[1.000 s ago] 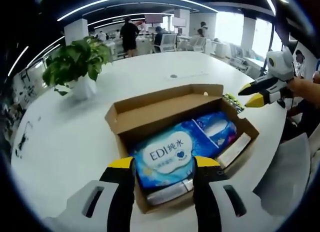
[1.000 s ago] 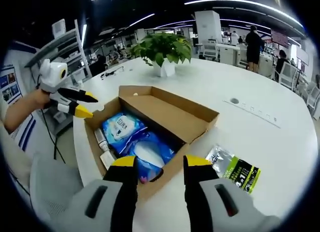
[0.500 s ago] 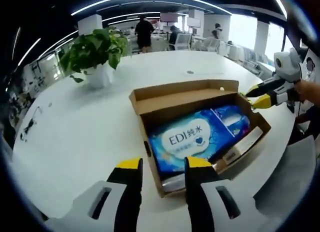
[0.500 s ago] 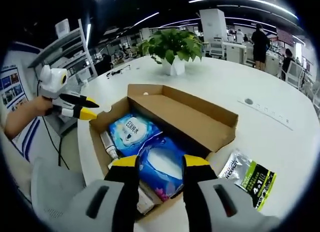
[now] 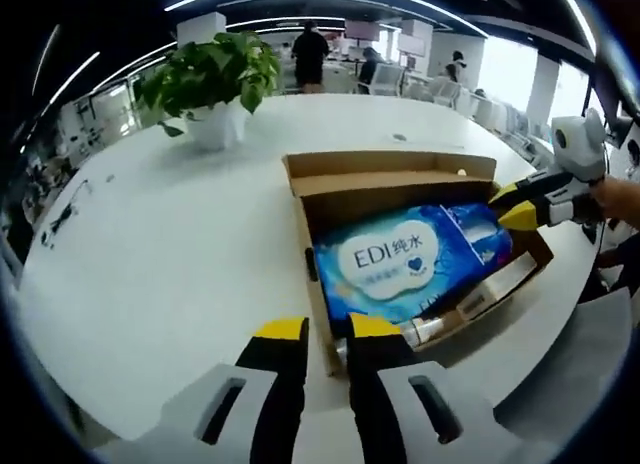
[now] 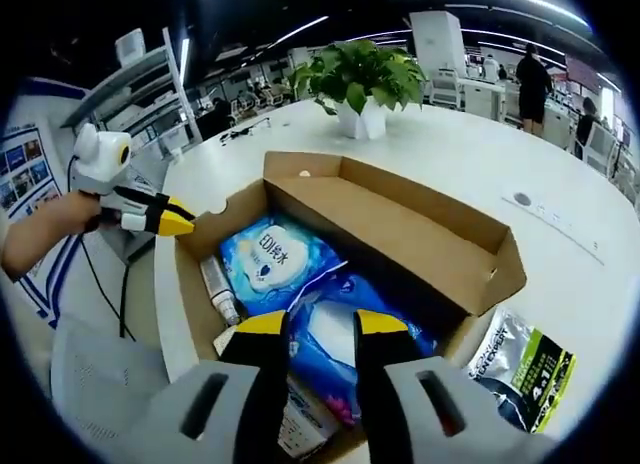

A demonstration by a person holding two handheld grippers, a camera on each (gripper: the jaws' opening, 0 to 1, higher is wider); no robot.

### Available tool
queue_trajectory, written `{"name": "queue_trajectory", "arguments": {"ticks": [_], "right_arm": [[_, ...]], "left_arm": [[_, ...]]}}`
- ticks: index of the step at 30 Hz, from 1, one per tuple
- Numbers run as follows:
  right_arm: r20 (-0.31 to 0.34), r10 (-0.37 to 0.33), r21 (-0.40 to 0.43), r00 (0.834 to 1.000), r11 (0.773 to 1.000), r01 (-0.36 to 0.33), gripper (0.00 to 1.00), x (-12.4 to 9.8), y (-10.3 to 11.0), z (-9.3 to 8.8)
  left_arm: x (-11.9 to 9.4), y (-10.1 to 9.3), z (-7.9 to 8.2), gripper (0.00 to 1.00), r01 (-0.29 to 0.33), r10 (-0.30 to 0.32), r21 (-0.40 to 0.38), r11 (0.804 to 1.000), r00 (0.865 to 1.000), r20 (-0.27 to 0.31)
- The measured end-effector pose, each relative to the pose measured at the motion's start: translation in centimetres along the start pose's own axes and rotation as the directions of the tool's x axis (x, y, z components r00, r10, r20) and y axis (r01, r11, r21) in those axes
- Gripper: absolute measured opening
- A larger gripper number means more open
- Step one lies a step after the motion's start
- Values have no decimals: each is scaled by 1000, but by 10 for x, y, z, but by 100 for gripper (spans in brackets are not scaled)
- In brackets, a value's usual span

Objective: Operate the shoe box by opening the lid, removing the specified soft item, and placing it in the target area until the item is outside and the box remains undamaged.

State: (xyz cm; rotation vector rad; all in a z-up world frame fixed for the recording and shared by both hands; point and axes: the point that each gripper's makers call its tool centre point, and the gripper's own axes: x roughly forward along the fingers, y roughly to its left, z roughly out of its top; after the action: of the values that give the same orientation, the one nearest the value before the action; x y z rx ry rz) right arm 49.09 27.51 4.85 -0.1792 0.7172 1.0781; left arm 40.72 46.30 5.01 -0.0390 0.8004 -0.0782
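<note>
We see the open shoe box point(image 6: 330, 234) with the blue wipes pack point(image 6: 270, 259) at 12 o'clock of our right gripper point(image 6: 318, 324), jaws nearly together, and at 1 o'clock of our left gripper point(image 5: 325, 329), jaws likewise.

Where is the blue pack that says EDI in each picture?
Left gripper view: the EDI pack lies in the middle of the open box, just above this view's own tool tips.
Right gripper view: the EDI pack sits left of centre in the box, above the tool tips.
Shared landmark: the potted plant on the white table.
</note>
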Motion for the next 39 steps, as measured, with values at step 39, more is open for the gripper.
{"name": "queue_trajectory", "arguments": {"ticks": [39], "right_arm": [[-93,55,113,994,993,-44,2,58,24,-10]], "left_arm": [[4,0,-11,3,4,-4,-77,997,1000,2]]}}
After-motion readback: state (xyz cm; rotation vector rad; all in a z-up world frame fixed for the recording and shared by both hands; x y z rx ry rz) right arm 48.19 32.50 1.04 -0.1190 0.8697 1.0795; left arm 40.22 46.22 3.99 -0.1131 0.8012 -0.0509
